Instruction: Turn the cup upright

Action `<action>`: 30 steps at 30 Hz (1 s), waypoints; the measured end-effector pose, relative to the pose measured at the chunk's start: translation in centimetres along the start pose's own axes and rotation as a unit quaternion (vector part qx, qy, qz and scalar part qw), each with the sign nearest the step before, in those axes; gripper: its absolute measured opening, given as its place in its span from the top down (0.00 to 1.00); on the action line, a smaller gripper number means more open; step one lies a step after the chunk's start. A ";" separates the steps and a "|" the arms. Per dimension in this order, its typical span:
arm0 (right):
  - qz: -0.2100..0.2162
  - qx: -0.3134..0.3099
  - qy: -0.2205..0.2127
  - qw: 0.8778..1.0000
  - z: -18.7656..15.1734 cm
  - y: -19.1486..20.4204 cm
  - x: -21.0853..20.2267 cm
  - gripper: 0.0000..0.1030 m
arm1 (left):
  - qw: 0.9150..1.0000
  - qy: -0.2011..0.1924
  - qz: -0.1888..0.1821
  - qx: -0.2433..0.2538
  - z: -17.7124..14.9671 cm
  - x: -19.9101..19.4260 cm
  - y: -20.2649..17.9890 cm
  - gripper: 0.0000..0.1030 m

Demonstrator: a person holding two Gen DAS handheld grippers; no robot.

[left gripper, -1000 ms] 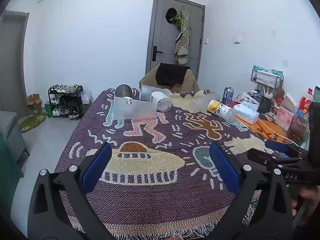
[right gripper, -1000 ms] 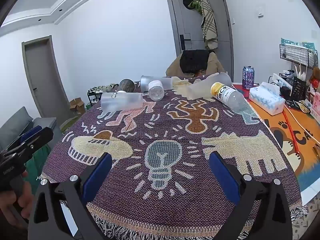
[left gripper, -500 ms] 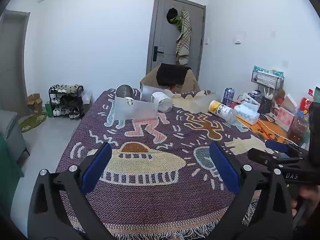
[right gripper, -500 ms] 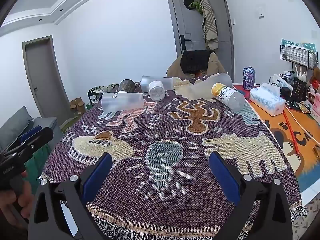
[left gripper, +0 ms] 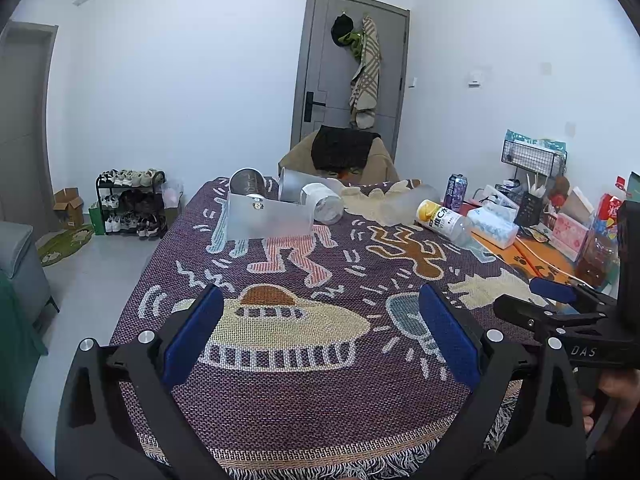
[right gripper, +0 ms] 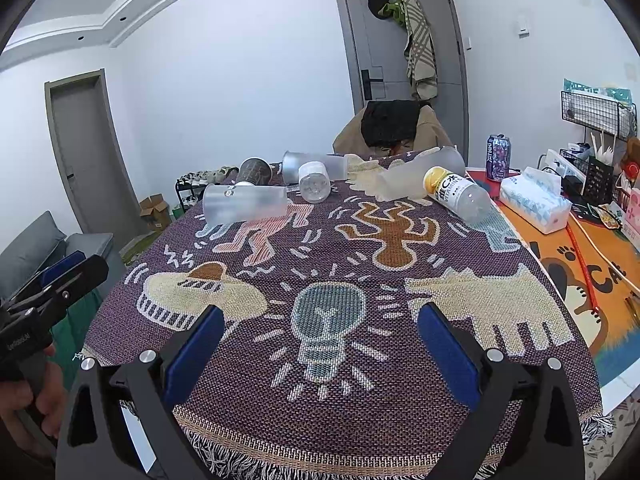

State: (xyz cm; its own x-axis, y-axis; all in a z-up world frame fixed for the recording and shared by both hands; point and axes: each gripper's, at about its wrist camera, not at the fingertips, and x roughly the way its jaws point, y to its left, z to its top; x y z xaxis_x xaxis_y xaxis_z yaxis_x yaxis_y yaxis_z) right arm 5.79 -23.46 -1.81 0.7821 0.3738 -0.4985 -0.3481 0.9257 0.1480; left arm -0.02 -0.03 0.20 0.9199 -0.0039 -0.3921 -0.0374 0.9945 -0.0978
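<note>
Several cups lie on their sides at the far end of the patterned table cloth (left gripper: 320, 360). A frosted tall cup (left gripper: 268, 222) (right gripper: 244, 203) lies across the far left. Behind it lie a dark metallic cup (left gripper: 247, 183) (right gripper: 254, 171), another frosted cup (left gripper: 304, 184) (right gripper: 316, 164) and a small clear cup (left gripper: 326, 204) (right gripper: 315, 186). A frosted cup (right gripper: 420, 176) lies at the far right. My left gripper (left gripper: 320, 340) is open and empty over the near edge. My right gripper (right gripper: 320, 348) is open and empty, to its right.
A yellow-capped plastic bottle (right gripper: 456, 196) lies at the far right of the cloth. A tissue pack (right gripper: 534, 204), a soda can (right gripper: 498, 158) and a wire rack (right gripper: 596, 116) stand on the orange mat at right. A draped chair (right gripper: 392, 128) stands behind the table.
Both grippers have crept slightly forward over the cloth. Nothing on the table has moved.
</note>
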 end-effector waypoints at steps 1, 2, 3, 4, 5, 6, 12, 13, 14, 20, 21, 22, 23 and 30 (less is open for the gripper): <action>0.000 0.000 0.000 1.000 0.0 0.0 0.0 0.07 | 1.000 0.000 0.000 0.001 0.0 0.0 0.0 0.06; -0.001 0.000 0.000 1.000 0.0 0.0 0.0 0.07 | 1.000 0.000 -0.001 0.001 0.0 -0.1 0.0 0.06; -0.002 0.001 0.000 1.000 0.0 0.0 0.0 0.07 | 1.000 -0.001 -0.001 0.002 0.0 -0.1 0.0 0.06; -0.002 0.001 0.001 1.000 0.1 0.0 0.1 0.07 | 1.000 -0.002 -0.001 0.002 0.0 -0.1 0.0 0.06; -0.002 0.000 0.001 1.000 0.1 0.0 0.0 0.07 | 1.000 -0.002 -0.001 0.001 0.1 -0.2 0.1 0.06; -0.002 0.000 0.000 1.000 0.2 0.0 0.0 0.07 | 1.000 -0.002 -0.002 0.000 0.1 -0.2 0.1 0.06; -0.003 -0.004 -0.004 1.000 0.5 0.2 -0.4 0.07 | 1.000 -0.003 -0.002 -0.001 0.2 -0.1 0.1 0.06; -0.004 -0.004 -0.004 1.000 0.5 0.2 -0.4 0.07 | 1.000 -0.003 -0.002 0.000 0.2 -0.1 0.1 0.06; -0.003 -0.004 -0.003 1.000 0.5 0.2 -0.4 0.07 | 1.000 -0.004 -0.002 0.001 0.2 -0.1 0.1 0.06; -0.004 -0.004 -0.003 1.000 0.4 0.2 -0.4 0.07 | 1.000 -0.004 -0.002 0.000 0.1 -0.1 0.1 0.06; -0.003 -0.003 -0.004 1.000 0.4 0.2 -0.4 0.07 | 1.000 -0.004 -0.002 -0.001 0.1 -0.1 0.2 0.06; -0.003 -0.003 -0.004 1.000 0.4 0.2 -0.4 0.07 | 1.000 -0.004 -0.002 0.000 0.1 -0.2 0.2 0.06; -0.003 -0.003 -0.004 1.000 0.4 0.2 -0.4 0.07 | 1.000 -0.004 -0.002 0.000 0.1 -0.1 0.2 0.06; -0.003 -0.002 -0.003 1.000 0.4 0.1 -0.4 0.07 | 1.000 -0.004 0.000 -0.001 0.1 -0.2 0.2 0.06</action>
State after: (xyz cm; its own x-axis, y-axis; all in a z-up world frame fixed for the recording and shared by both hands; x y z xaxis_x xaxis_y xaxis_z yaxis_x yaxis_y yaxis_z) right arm 5.59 -23.52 -1.26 0.7874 0.3692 -0.4937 -0.3458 0.9275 0.1421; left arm -0.20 0.19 0.34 0.9233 -0.0026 -0.3840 -0.0384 0.9943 -0.0990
